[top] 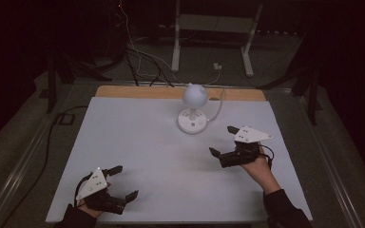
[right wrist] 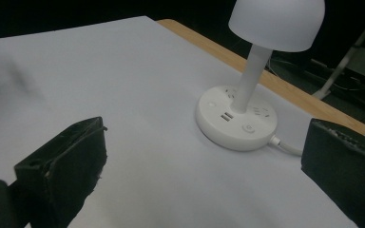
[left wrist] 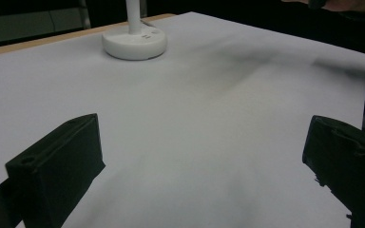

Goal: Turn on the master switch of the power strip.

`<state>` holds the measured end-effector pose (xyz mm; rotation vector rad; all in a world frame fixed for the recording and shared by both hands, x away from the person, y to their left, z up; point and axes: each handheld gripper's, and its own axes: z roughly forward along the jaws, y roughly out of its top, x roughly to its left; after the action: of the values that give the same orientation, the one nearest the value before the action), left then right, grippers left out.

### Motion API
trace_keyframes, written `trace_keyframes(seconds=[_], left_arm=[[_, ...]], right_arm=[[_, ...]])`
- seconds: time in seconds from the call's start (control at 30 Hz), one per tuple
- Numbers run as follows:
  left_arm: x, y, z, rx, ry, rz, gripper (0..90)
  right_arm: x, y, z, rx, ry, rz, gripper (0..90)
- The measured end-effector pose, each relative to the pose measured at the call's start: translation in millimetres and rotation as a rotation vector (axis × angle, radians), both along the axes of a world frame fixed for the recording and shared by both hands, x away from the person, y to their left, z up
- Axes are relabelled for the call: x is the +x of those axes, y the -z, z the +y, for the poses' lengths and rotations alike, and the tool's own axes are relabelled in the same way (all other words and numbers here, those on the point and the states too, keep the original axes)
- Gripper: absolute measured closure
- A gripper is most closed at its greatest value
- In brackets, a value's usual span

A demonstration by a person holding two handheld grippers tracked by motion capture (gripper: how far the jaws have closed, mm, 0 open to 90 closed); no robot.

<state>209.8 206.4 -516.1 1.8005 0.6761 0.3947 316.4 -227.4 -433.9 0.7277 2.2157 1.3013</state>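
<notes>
A small white lamp (top: pixel 193 102) with a dome shade and a round base stands at the back middle of the white table (top: pixel 138 156). Its base (right wrist: pixel 236 118) carries sockets, two USB ports and a round button, and lies just ahead of my right gripper (right wrist: pixel 204 166). That right gripper (top: pixel 221 141) is open and empty, to the right of the lamp and nearer the front. My left gripper (top: pixel 126 181) is open and empty near the front left corner. The lamp base (left wrist: pixel 134 42) sits far ahead of my left gripper (left wrist: pixel 204 156).
A white cable (top: pixel 217 110) runs from the lamp base off the back of the table. A wooden strip (top: pixel 123 91) edges the table's back. Behind it stand a white metal frame (top: pixel 214 28) and loose cables (top: pixel 138 57) on the dark floor.
</notes>
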Motion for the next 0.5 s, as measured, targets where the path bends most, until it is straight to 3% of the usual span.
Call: trace_keyframes(seconds=[0.5], left_arm=[[-0.2, -0.2, 0.3, -0.001, 0.001, 0.000, 0.2]], right_arm=[[29.9, 9.3, 19.9, -0.010, 0.007, 0.021, 0.9]])
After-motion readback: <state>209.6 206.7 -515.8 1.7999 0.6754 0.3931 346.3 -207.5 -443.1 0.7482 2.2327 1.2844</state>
